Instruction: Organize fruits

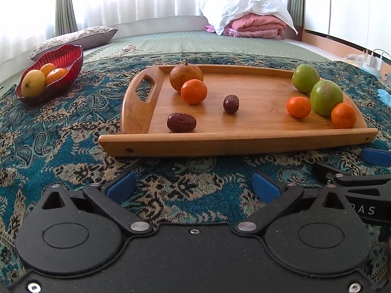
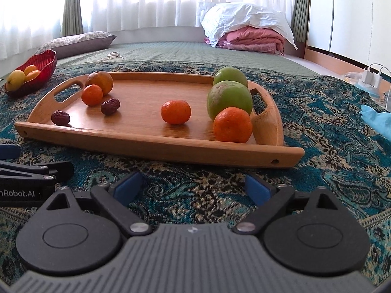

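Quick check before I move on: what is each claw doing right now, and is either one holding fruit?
Left claw: open, empty, above the patterned cloth.
Right claw: open, empty, short of the wooden tray.

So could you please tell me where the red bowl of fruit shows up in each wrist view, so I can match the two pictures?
Left wrist view: the red bowl sits at the left edge, on the patterned cloth, left of the wooden tray.
Right wrist view: the red bowl is at the far upper left, smaller, beyond the tray's left handle.
Shared landmark: the grey floral pillow just behind the bowl.
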Motion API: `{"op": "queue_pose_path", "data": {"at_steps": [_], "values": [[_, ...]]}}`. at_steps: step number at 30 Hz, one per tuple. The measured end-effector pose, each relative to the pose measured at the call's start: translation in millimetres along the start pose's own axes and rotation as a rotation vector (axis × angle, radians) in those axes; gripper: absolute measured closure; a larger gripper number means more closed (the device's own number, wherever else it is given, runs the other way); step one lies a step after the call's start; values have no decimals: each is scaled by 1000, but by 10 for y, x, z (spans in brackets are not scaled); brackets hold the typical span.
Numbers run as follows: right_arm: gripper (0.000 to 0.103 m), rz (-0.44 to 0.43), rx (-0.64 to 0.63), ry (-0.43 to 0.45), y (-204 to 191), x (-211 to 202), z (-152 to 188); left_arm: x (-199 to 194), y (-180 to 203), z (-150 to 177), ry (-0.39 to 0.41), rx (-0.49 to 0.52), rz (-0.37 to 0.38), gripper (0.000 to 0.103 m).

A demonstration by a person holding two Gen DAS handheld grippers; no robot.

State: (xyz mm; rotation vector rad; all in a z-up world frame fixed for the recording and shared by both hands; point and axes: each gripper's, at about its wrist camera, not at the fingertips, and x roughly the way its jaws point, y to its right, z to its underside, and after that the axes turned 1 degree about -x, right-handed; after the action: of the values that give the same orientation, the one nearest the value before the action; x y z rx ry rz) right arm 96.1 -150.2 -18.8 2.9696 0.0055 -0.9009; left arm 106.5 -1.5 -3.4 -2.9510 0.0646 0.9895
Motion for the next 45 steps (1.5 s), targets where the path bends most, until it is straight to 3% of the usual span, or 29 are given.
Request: {"op": "queue_pose_path", "data": {"at_steps": [45], "values": [[2, -4, -6, -10, -10, 27, 1, 19, -32, 10, -7, -12, 18, 0]]}}
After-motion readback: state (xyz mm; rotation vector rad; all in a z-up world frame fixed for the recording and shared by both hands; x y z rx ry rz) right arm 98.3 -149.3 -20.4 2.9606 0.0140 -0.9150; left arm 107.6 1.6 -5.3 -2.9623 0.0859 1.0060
